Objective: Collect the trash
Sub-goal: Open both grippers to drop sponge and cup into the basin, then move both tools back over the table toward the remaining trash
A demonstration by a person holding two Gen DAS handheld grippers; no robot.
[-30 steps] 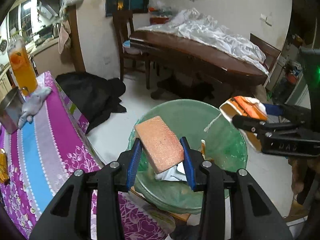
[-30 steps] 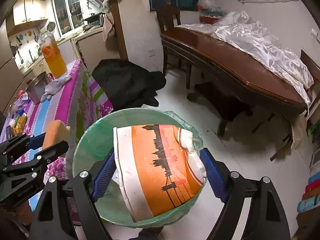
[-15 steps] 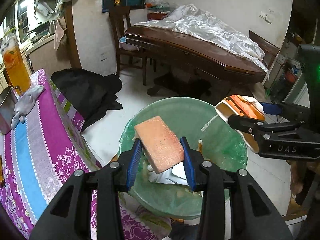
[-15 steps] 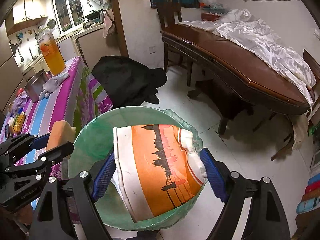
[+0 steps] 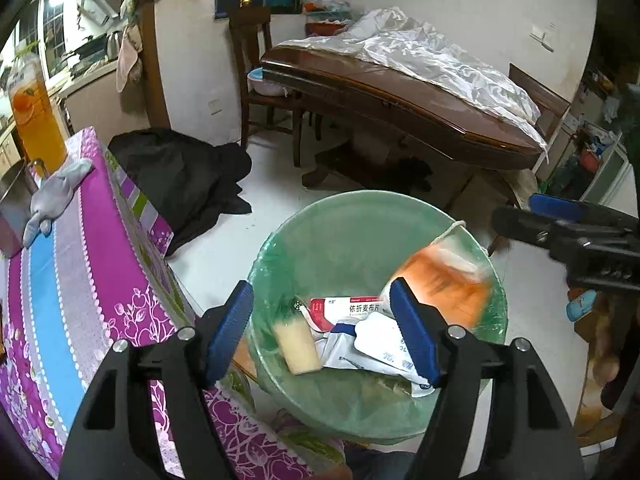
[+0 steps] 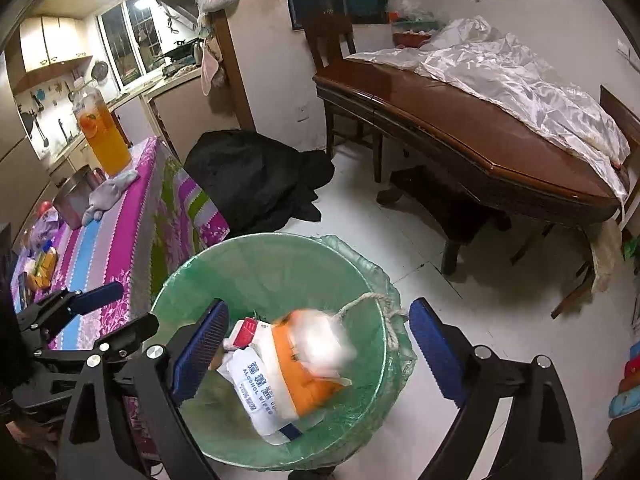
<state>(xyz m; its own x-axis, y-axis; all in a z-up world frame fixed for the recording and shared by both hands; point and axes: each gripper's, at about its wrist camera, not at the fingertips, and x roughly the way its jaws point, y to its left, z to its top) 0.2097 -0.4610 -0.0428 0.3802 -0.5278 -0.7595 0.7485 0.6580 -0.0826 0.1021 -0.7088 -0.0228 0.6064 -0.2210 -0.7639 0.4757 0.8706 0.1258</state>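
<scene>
Bin [image 5: 360, 216] round, green film-lined | sponge [image 5: 298, 346] inside | both jaws opening, empty

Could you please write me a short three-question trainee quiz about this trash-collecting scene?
1. True or false: the orange-and-white paper bag is clamped in the right gripper.
2. Where does the yellow rectangular sponge lie? A) on the purple striped tablecloth B) in the round bin with the green plastic liner C) on the white floor
3. Fill in: the left gripper holds ____.

Key: 1. False; its jaws are opening and the blurred bag is in the bin, apart from the pads. 2. B. 3. Nothing; its jaws are opening.
</scene>
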